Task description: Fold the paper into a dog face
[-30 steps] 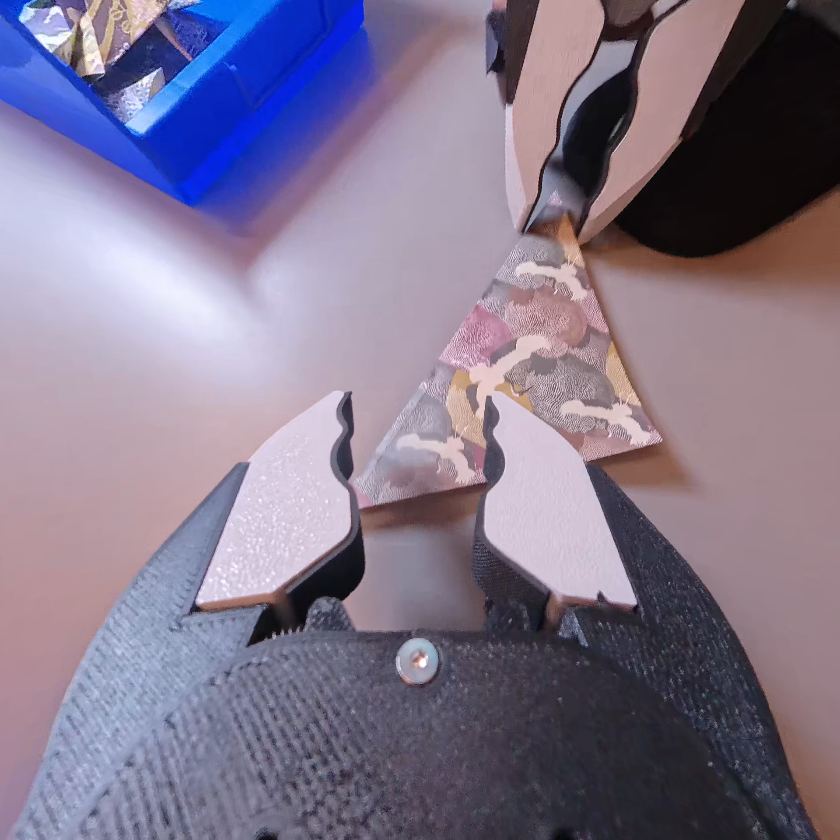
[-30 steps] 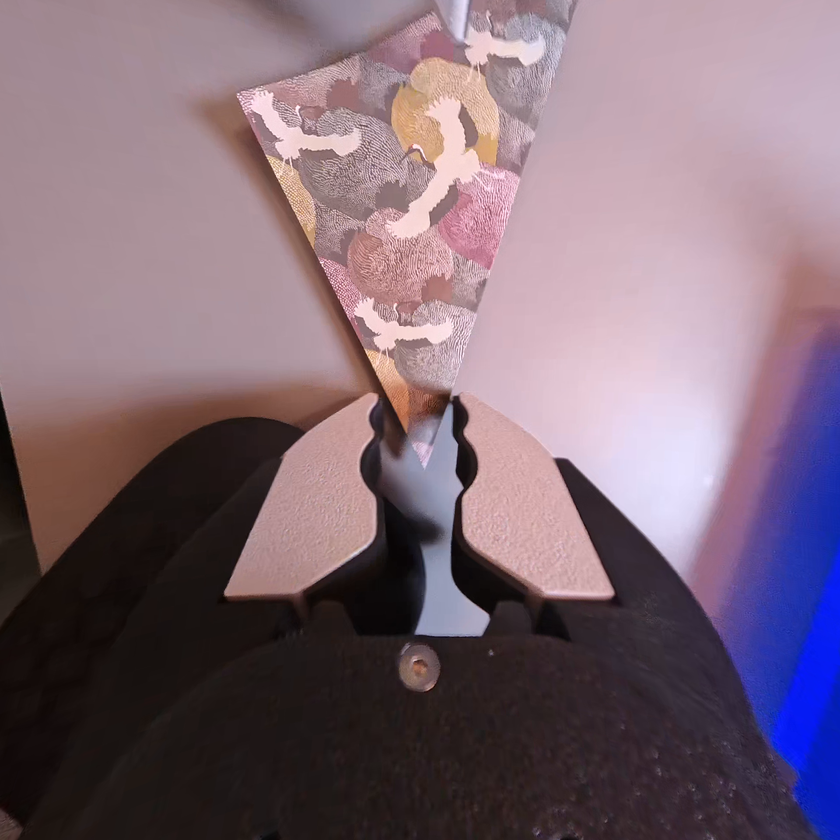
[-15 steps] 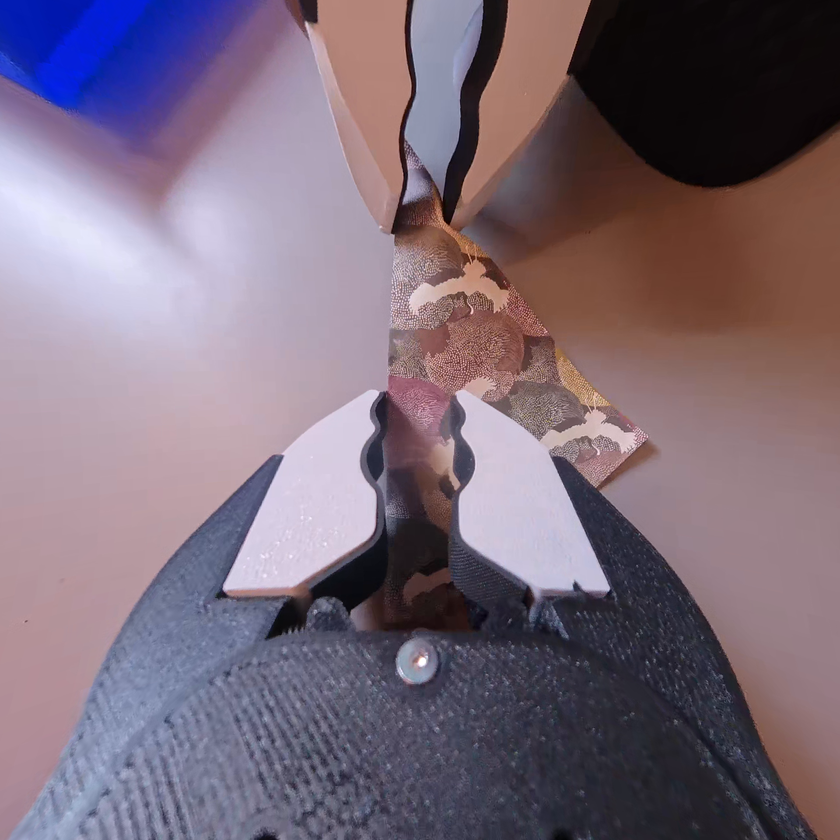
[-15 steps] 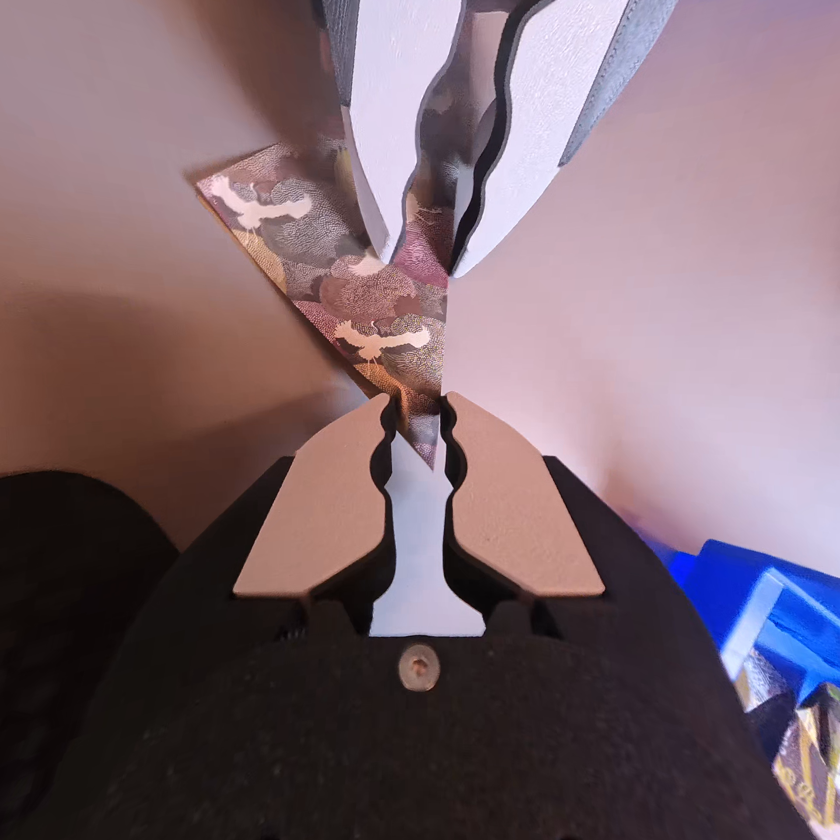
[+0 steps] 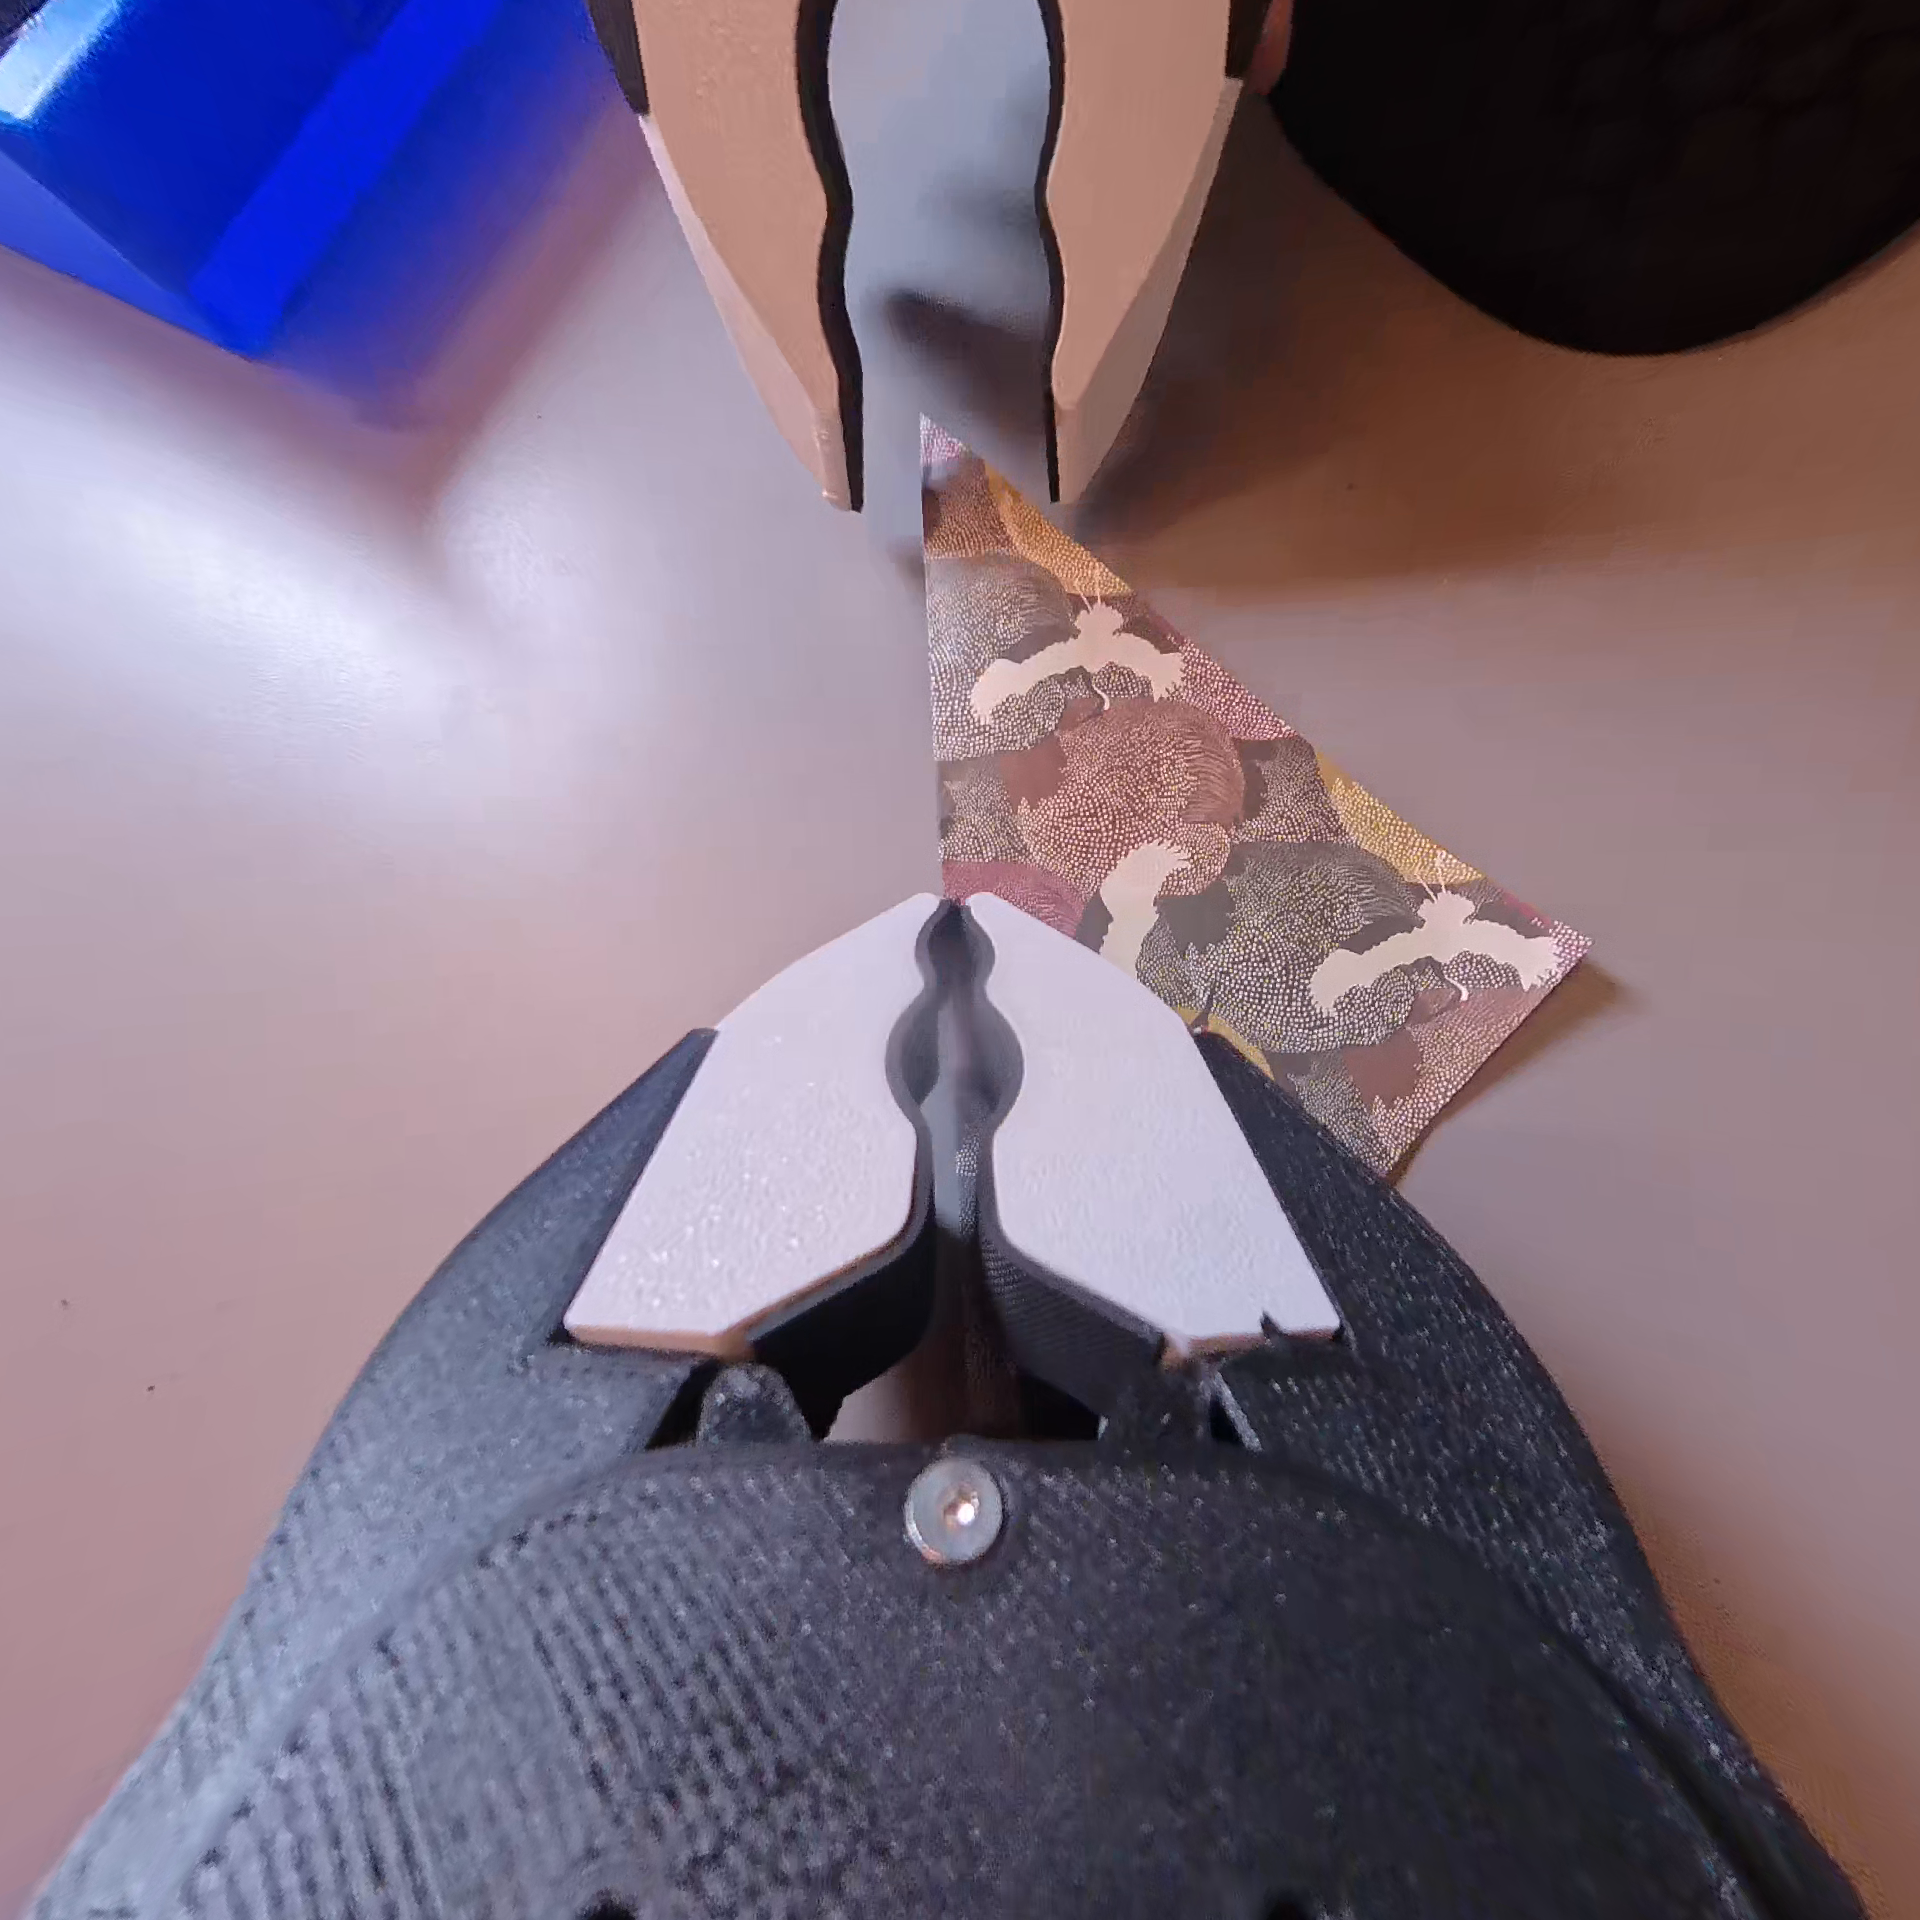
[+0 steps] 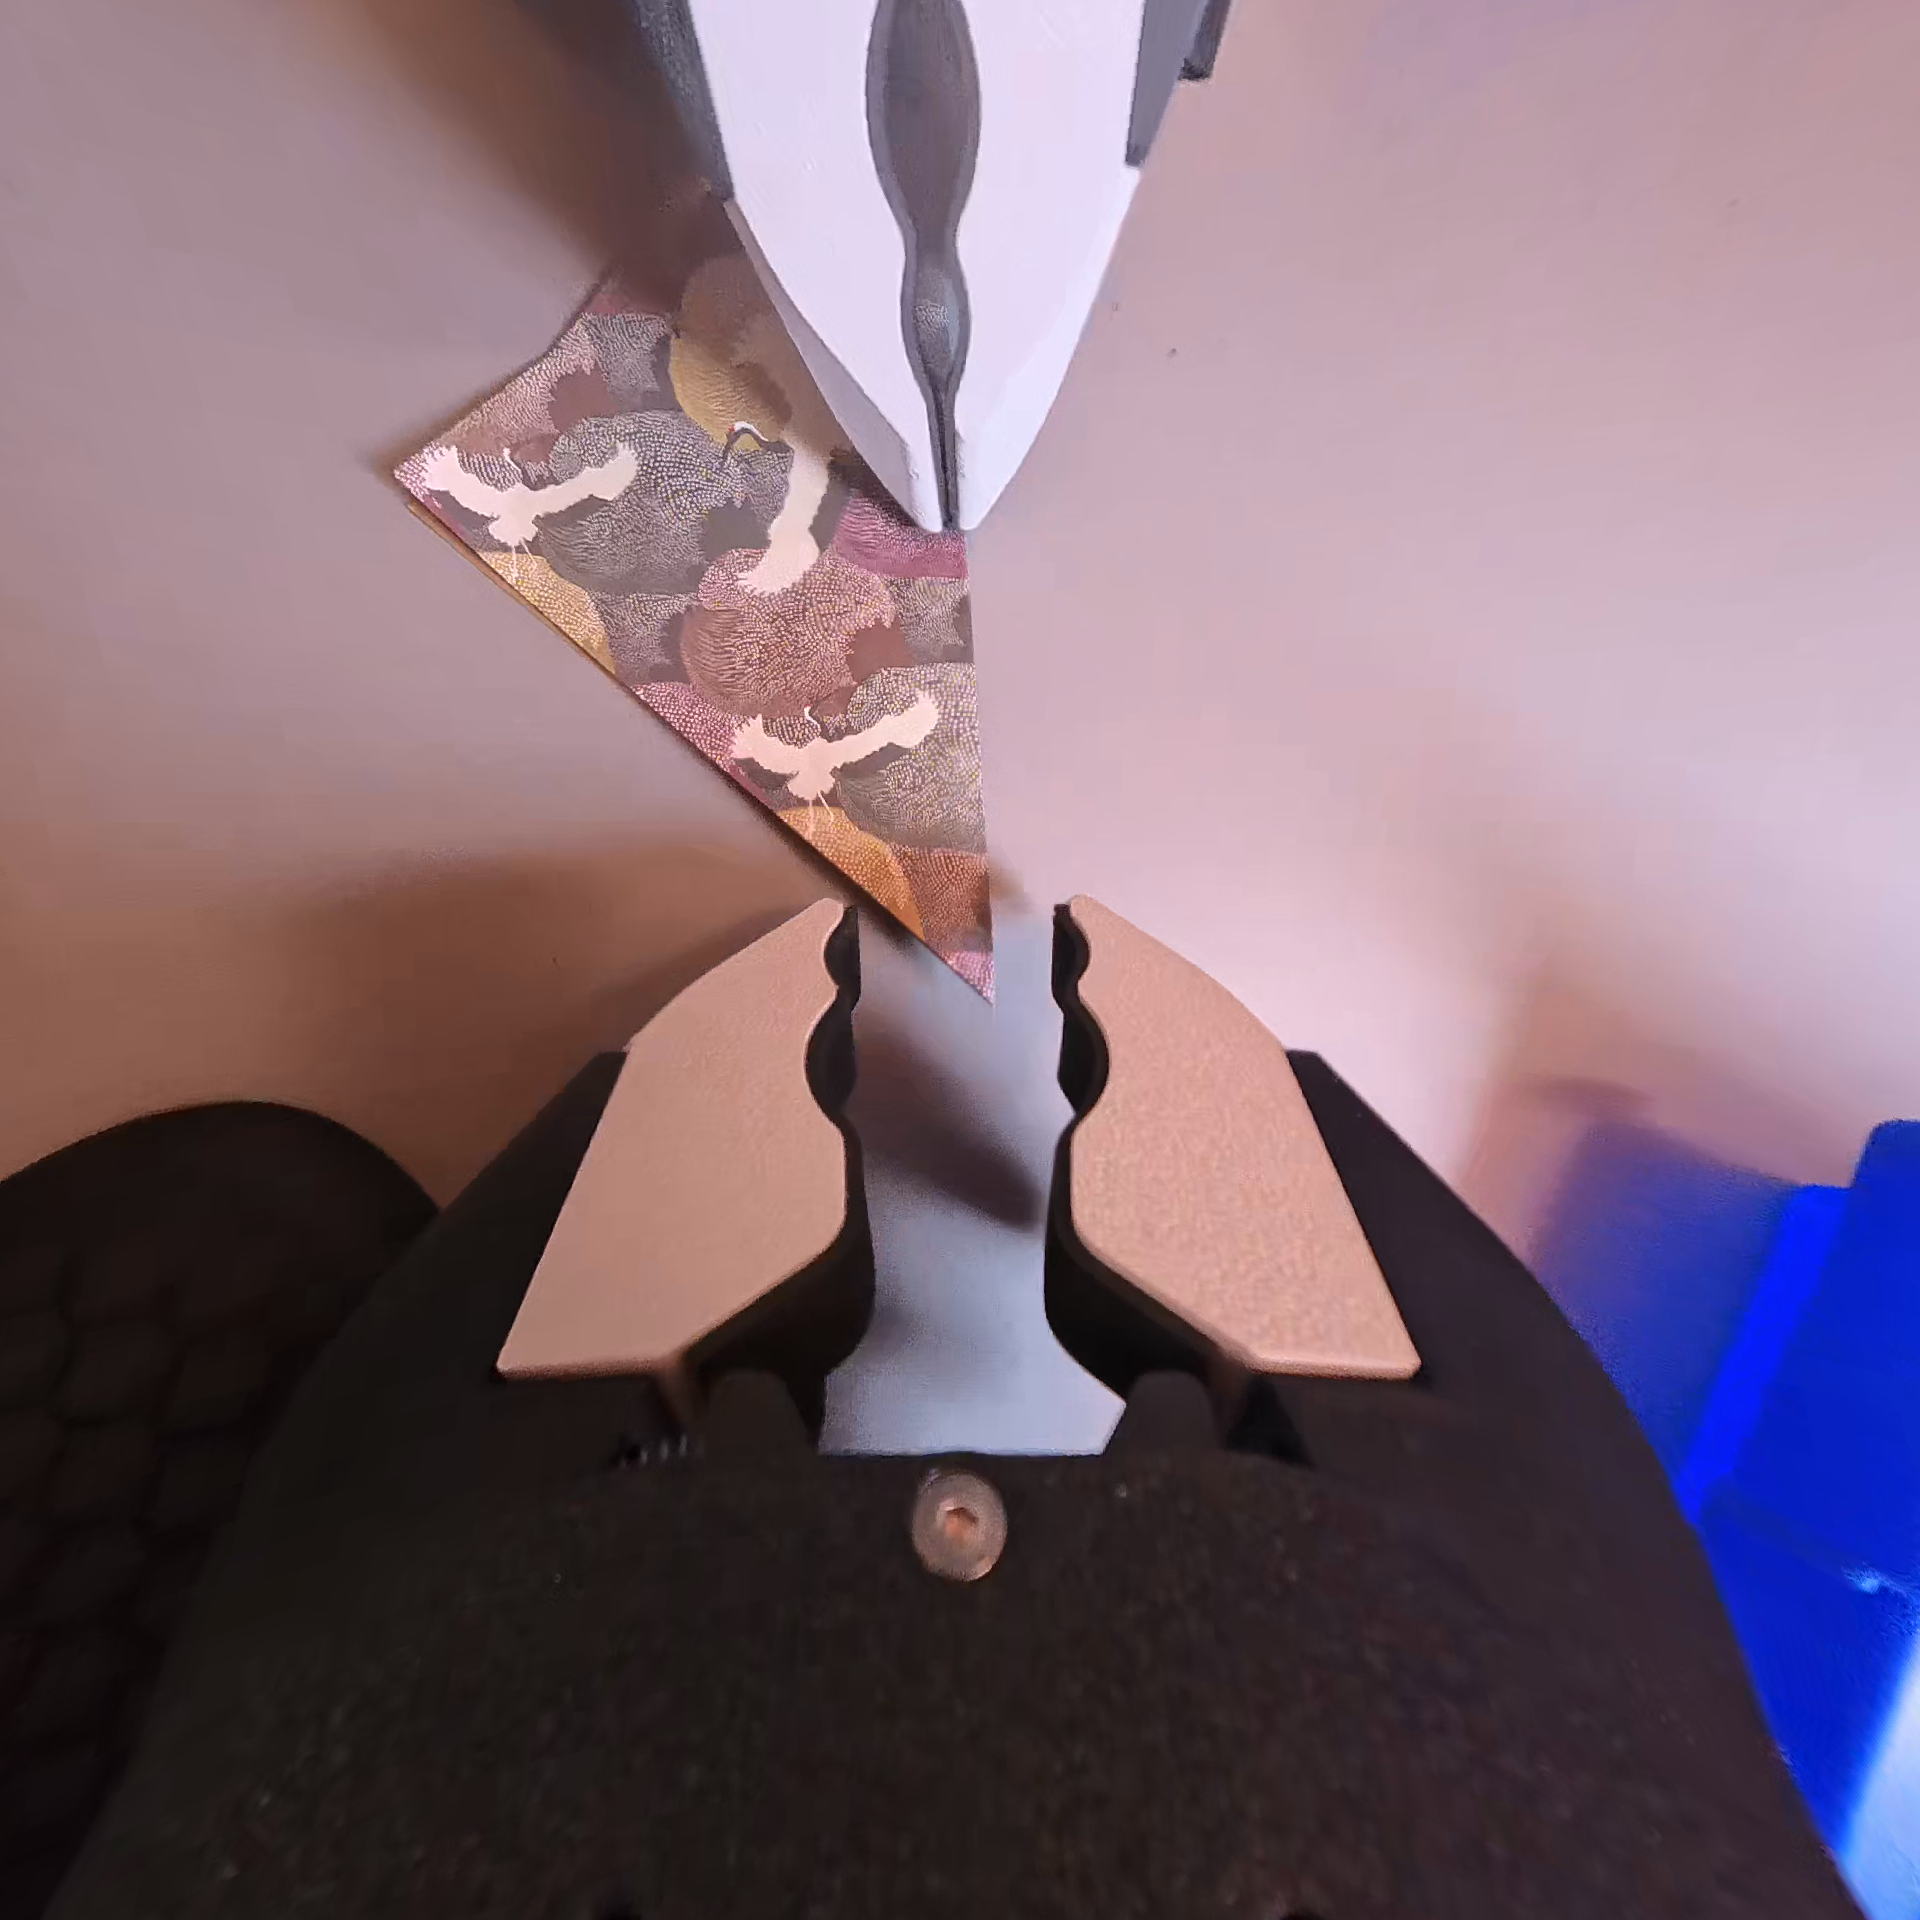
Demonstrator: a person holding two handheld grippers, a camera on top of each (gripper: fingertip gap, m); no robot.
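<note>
The crane-patterned paper folded into a triangle (image 5: 1174, 831) lies flat on the pale tabletop (image 5: 416, 831), mid-frame. The left gripper (image 5: 954, 914) is clenched on its straight edge; the right gripper (image 6: 956, 925), lower centre, is released, paper tip between its fingers. Blue bin (image 5: 208, 156) upper left.

Both grippers have black textured bodies, pale wavy-edged fingers (image 5: 810, 1132) and a silver screw (image 5: 956, 1509) at centre.

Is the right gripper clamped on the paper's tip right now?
No. In the right wrist view the right gripper stands open, and the paper tip lies in the gap between its jaws, touching neither.
</note>
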